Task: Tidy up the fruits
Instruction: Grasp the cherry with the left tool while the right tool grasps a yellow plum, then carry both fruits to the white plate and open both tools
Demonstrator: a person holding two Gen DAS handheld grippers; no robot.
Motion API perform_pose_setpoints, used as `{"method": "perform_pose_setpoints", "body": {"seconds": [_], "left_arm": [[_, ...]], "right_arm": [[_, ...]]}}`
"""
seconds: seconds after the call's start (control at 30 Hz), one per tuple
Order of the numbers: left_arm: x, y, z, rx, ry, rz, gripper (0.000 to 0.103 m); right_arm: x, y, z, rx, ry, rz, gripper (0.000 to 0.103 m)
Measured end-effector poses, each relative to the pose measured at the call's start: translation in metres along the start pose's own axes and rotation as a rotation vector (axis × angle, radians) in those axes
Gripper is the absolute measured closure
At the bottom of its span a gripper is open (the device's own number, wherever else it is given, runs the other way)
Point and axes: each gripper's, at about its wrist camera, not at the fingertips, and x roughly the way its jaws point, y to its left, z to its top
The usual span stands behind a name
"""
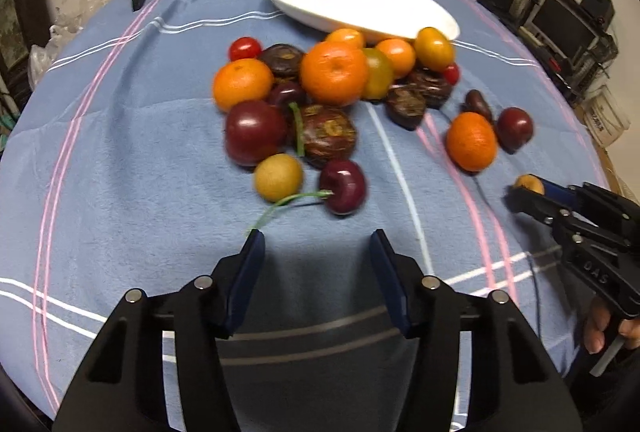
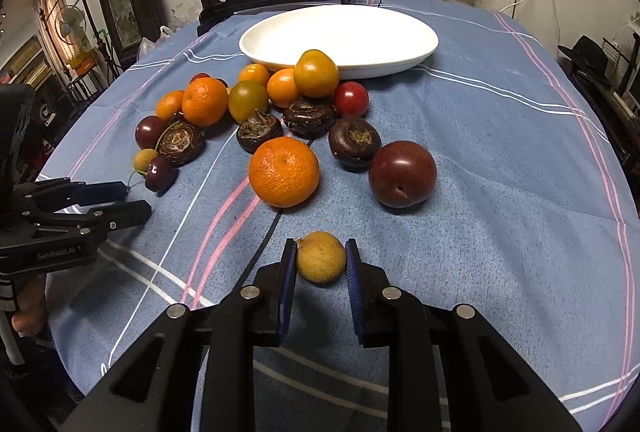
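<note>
One small yellow fruit [image 2: 321, 256], round and a little rough like a longan, sits between the two blue pads of the right gripper [image 2: 321, 260]. The pads touch it on both sides, so the claw is pinching it, just above or on the blue cloth [image 2: 500, 159]; I cannot tell if it is already lifted. In the left wrist view the same fruit [image 1: 529, 184] shows at the tip of this gripper [image 1: 520, 191].

To do this step well, I think the squeeze should stay gentle, because such a fruit has a thin skin and can slip out sideways. The way to the white dish [image 2: 416, 51] goes over the big mandarin [image 2: 284, 171] and the dark plum [image 2: 402, 173], so a clear lift before moving forward seems wise.

The left gripper [image 1: 316, 240] has its jaws spread wide and holds nothing. It hangs near a cherry [image 1: 343, 185], and the cherry's green stem reaches almost to its left finger. Beside the cherry lies a second yellow fruit [image 1: 278, 177].

The white dish at the far side of the table has no fruit in it, as far as both views show. All other fruits lie on the cloth in a loose heap in front of it, some just beside its rim.
</note>
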Motion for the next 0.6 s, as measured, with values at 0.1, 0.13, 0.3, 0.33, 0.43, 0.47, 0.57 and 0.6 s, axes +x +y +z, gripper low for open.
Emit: {"method": "perform_pose_setpoints", "body": {"seconds": [0.1,0.13,0.3,0.33,0.43,0.47,0.57,0.6], "left_arm": [[0.005,-0.006,0.004,0.003,-0.002,-0.018,0.050],[0.008,-0.008,0.006,0.000,-0.001,-0.013,0.050],[0.014,-0.017,0.015,-0.004,-0.019,0.003,0.056],[0.015,-0.018,0.016,-0.005,-0.021,0.003,0.060],[0.018,-0.020,0.020,-0.005,-0.037,0.021,0.077],[0.018,-0.021,0.020,-0.003,-0.040,0.021,0.077],[0.016,-0.024,0.018,0.019,-0.048,0.024,0.077],[0.015,-0.025,0.017,0.024,-0.045,0.016,0.077]], "right_arm": [[-0.002,0.000,-0.002,0.000,-0.007,0.013,0.079],[-0.003,0.000,-0.002,0.000,-0.009,0.015,0.079],[-0.006,-0.004,-0.004,0.007,-0.017,0.021,0.079],[-0.006,-0.006,-0.005,0.012,-0.017,0.021,0.079],[-0.005,-0.009,-0.006,0.022,-0.015,0.023,0.079],[-0.005,-0.009,-0.006,0.020,-0.014,0.023,0.079],[-0.005,-0.007,-0.006,0.016,-0.014,0.029,0.079],[-0.005,-0.007,-0.005,0.018,-0.014,0.034,0.079]]}}
